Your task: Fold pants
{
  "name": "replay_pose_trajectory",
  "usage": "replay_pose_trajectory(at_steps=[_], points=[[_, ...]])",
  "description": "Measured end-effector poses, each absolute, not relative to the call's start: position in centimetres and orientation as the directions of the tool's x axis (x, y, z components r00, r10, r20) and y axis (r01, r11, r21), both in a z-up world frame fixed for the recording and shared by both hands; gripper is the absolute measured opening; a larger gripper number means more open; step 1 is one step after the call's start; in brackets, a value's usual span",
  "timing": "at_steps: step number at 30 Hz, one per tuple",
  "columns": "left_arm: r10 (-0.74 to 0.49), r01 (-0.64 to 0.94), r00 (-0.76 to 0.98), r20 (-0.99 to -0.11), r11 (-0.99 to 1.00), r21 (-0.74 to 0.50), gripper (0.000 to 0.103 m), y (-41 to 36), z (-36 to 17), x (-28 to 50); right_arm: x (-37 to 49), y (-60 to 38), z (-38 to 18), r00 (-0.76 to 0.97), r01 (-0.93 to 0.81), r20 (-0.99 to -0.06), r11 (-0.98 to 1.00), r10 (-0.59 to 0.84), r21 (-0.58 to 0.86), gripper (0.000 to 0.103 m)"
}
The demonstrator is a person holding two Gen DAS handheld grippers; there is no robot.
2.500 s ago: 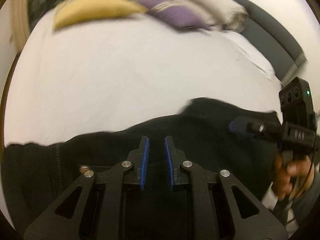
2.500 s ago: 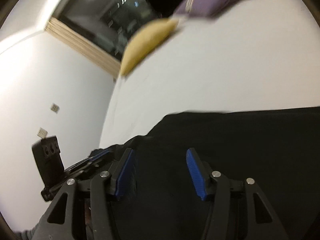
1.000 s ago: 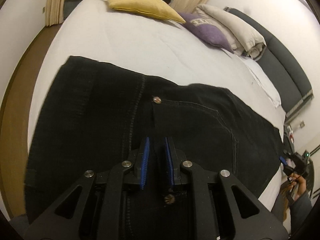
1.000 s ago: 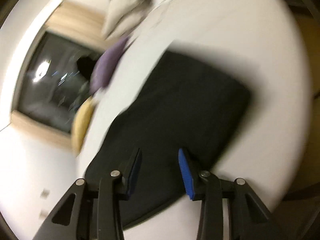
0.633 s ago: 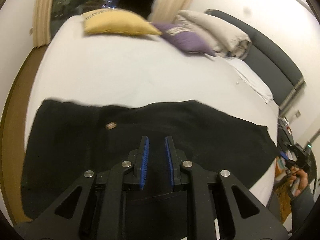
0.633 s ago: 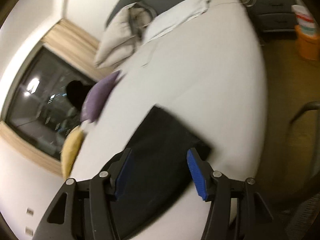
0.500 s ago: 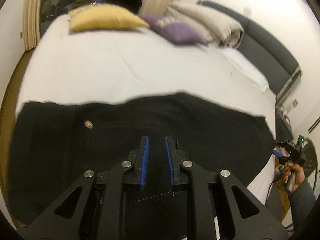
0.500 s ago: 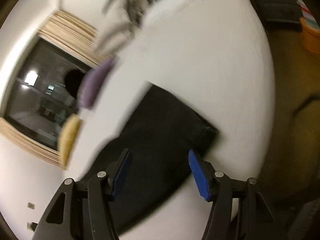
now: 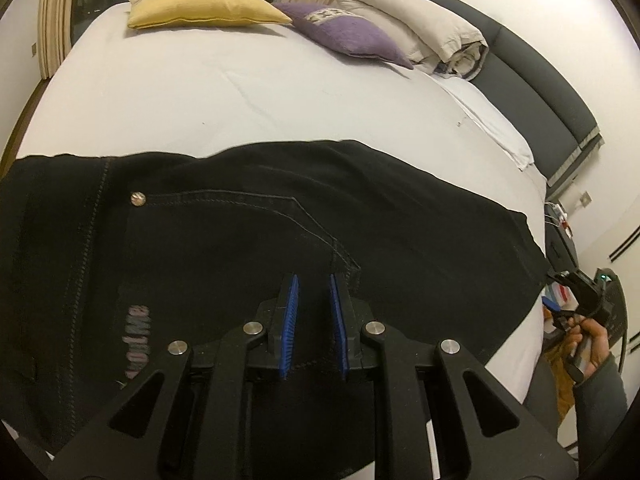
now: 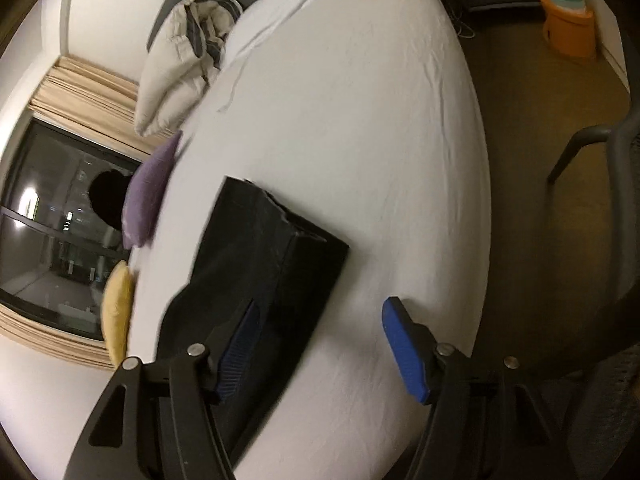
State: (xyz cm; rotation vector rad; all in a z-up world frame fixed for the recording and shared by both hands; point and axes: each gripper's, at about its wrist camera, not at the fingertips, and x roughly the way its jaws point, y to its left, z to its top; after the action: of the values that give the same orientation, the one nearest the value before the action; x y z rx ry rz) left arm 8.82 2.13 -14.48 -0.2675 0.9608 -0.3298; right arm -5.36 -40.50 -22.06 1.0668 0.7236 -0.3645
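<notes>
Black pants lie folded flat on the white bed, with a metal rivet and pocket seam showing. My left gripper hovers just above them with its blue pads a narrow gap apart and nothing between them. In the right wrist view the pants form a dark rectangle near the bed's edge. My right gripper is open and empty above the pants' near end. It also shows in the left wrist view, held off the bed's right side.
A yellow pillow, a purple pillow and a rolled beige duvet lie at the far end. A dark headboard runs along the right. A chair and an orange box stand on the floor.
My left gripper has dipped closer to the pants. My right gripper has pulled back off the bed's edge and its view has steadied.
</notes>
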Motion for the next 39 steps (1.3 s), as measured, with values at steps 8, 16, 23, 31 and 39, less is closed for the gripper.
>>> replay_pose_trajectory(at_steps=[8,16,23,31,39], points=[[-0.422,0.189,0.502,-0.755,0.905,-0.381,0.016,0.6,-14.9,8.3,-4.6,-41.5,-22.5,0.773,0.563,-0.63,0.376,0.078,0.736,0.068],[-0.451,0.217,0.483,-0.751,0.892,-0.396,0.016,-0.8,-15.0,8.0,-4.1,-41.5,-22.9,0.819,0.504,-0.561,0.314,0.121,0.804,0.045],[-0.474,0.239,0.467,-0.747,0.881,-0.409,0.016,-1.6,-14.9,8.3,-3.7,-41.5,-23.7,0.838,0.479,-0.526,0.265,0.147,0.837,0.027],[-0.517,0.274,0.437,-0.736,0.856,-0.439,0.016,-4.3,-14.4,10.0,-3.1,-41.1,-23.2,0.853,0.447,-0.5,0.286,0.148,0.848,0.014],[-0.614,0.401,0.35,-0.707,0.78,-0.48,0.016,-14.4,-12.8,13.6,-1.7,-40.4,-20.9,0.855,0.416,-0.502,0.408,0.129,0.813,0.008]])
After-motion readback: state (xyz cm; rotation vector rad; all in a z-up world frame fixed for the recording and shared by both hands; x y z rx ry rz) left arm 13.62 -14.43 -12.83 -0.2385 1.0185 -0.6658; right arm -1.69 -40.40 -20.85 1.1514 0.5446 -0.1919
